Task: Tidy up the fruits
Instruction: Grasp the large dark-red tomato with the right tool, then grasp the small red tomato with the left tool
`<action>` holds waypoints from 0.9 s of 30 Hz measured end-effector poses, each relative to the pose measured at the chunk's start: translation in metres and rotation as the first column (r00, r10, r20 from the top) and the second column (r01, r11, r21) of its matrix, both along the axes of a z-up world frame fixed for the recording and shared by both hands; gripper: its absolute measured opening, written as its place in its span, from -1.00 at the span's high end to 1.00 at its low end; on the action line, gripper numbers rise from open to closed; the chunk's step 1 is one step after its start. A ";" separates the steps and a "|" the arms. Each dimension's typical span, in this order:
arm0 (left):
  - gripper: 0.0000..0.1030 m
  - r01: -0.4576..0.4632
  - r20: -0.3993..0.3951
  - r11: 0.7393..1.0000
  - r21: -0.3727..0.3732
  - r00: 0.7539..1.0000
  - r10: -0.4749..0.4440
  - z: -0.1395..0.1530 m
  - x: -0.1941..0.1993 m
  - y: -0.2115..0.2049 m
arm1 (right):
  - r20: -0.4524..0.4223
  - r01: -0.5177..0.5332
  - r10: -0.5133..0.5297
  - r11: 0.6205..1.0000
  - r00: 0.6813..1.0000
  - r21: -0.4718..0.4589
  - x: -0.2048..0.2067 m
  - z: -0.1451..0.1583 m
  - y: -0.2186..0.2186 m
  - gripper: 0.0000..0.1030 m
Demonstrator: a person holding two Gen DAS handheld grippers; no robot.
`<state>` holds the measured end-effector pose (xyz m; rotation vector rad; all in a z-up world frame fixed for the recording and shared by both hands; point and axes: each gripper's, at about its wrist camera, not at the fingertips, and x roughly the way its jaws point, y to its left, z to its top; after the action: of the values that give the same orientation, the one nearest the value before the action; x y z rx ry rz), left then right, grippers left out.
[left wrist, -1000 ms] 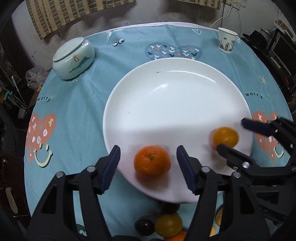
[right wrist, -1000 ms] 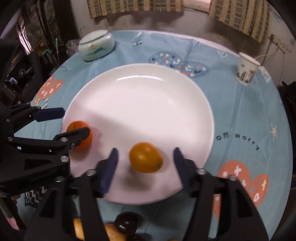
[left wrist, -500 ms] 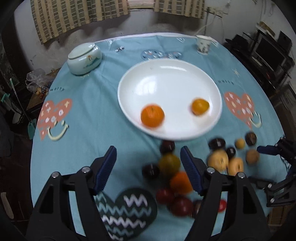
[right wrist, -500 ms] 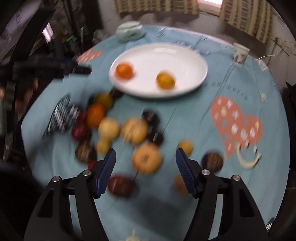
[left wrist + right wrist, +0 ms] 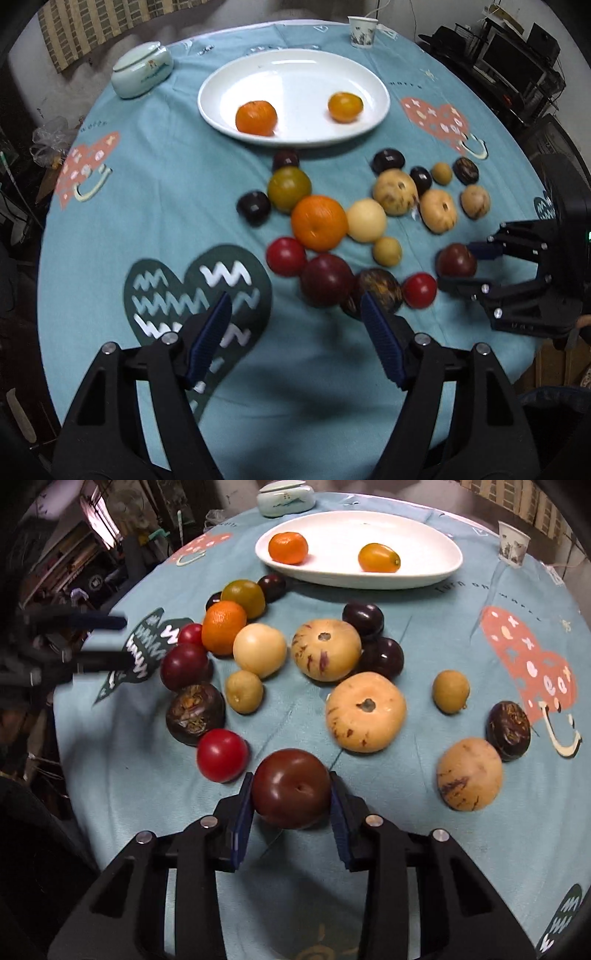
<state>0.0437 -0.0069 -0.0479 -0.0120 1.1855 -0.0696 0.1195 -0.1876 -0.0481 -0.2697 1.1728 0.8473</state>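
Two fruits (image 5: 256,117) on plate (image 5: 221,79); right gripper (image 5: 291,799) pinching plum (image 5: 291,794); left gripper (image 5: 295,321) spread.

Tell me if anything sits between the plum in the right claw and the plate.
Yes. The plum in the right claw has loose fruit ahead, including two speckled melons, on the cloth before the plate.

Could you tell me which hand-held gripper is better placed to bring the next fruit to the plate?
Right. The right hand-held gripper is shut on a dark plum; the left hand-held gripper is open and holds nothing.
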 end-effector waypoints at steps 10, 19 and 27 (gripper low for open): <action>-0.44 0.176 0.048 0.983 -0.054 0.984 -0.174 0.006 0.005 -0.079 | -0.027 0.093 -0.092 0.996 0.995 0.015 -0.007 0.007 -0.046 0.26; 0.07 0.263 -0.019 0.958 0.118 0.965 -0.262 -0.037 0.017 -0.125 | -0.033 0.112 -0.112 0.993 0.993 0.020 -0.019 0.007 -0.072 0.26; 0.41 0.261 -0.062 0.959 0.107 0.965 -0.255 -0.046 0.020 -0.124 | -0.022 0.120 -0.119 0.992 0.993 0.038 -0.021 0.011 -0.082 0.26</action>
<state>0.0632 -0.1312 -0.0936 0.2443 1.2315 -0.2322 0.0989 -0.2700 -0.0376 -0.1580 1.1778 0.7683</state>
